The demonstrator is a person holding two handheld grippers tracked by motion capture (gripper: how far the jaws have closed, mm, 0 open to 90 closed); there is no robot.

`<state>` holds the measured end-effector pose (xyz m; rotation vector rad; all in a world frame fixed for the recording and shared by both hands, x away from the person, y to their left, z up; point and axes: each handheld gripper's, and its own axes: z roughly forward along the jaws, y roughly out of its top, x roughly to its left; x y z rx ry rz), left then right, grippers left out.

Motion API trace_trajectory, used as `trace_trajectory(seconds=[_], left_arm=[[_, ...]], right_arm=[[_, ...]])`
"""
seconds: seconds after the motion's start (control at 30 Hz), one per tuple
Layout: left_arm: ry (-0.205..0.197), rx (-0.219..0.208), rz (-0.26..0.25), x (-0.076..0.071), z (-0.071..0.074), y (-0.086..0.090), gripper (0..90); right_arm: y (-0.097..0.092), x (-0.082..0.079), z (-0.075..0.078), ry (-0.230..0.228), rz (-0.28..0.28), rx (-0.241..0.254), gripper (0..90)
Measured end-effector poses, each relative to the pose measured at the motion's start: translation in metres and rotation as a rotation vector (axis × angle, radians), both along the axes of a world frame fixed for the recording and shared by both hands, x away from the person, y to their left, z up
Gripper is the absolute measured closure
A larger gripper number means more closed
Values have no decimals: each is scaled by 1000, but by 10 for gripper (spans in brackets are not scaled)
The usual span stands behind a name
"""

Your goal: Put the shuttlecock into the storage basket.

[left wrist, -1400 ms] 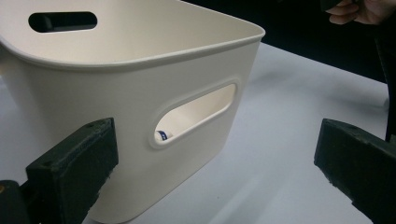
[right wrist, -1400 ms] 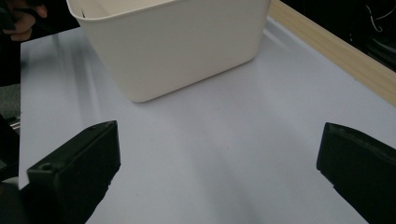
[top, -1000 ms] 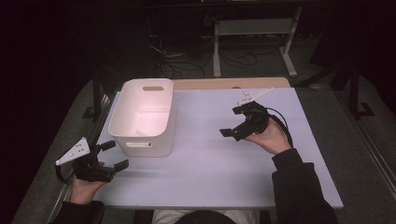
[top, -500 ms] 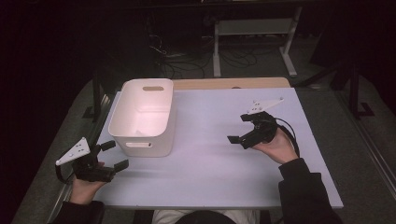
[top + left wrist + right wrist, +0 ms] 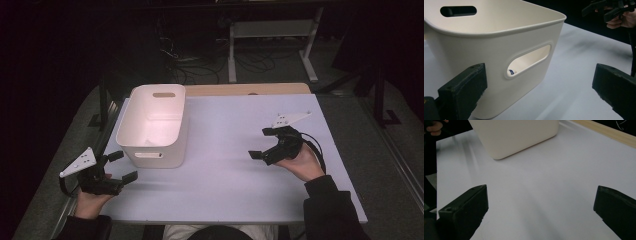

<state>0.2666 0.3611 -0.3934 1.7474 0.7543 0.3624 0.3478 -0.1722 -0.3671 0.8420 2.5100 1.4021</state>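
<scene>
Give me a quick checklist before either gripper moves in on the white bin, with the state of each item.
1. Left gripper open: ok, jaws spread wide, nothing between them.
2. Right gripper open: ok, also holding nothing.
3. White bin upright on the table: ok.
4. Handle slot facing the left gripper: ok, just ahead of the jaws.
5. Path from right gripper to bin: ok, bare tabletop between.
6. Bin contents: cannot tell; a small item shows through the slot.
</scene>
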Motion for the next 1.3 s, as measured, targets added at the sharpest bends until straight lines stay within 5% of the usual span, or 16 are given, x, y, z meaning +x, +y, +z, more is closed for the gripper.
trace_trajectory(seconds=[0.4, 1.3], left_arm=[[-1, 2, 3, 0, 0, 0, 0], [1, 6, 2, 0, 0, 0, 0]], right_arm=[[-27, -16, -18, 7, -58, 49, 0], [-56, -42, -49, 7, -171, 32, 0]])
